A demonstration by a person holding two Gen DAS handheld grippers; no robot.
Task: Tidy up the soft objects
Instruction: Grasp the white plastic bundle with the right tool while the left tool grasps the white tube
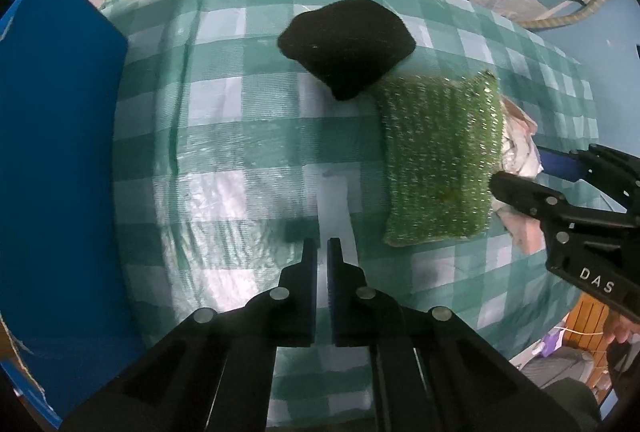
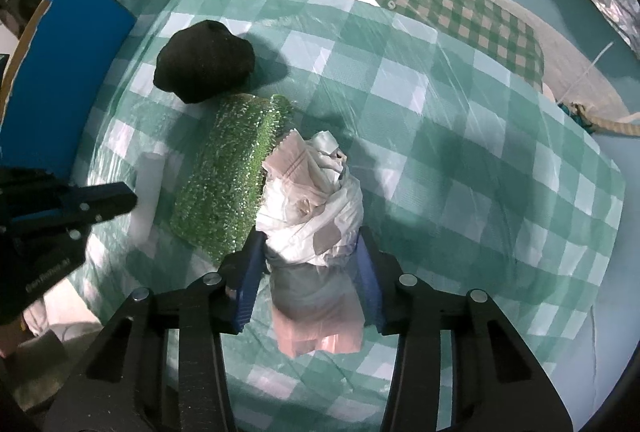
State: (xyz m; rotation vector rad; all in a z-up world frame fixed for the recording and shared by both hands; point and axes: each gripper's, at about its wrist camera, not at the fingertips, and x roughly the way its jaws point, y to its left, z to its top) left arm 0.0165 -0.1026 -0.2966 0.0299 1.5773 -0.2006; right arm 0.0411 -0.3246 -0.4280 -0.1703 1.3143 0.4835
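While the left gripper (image 1: 322,252) hangs with jaws closed on nothing over the checked counter (image 1: 248,136), the green pad (image 1: 438,160) lies to its right. The right gripper (image 2: 310,252) clasps the white bundle (image 2: 312,208), the pad (image 2: 236,176) beside it.

The right tool (image 2: 308,260) straddles a crumpled white-and-pink cloth bundle (image 2: 316,208) on the checked worktop (image 2: 480,152), its 2 blue pads against the bundle's sides. A glittery green sponge (image 2: 236,176) touches the bundle; a black pad (image 2: 204,62) lies beyond.
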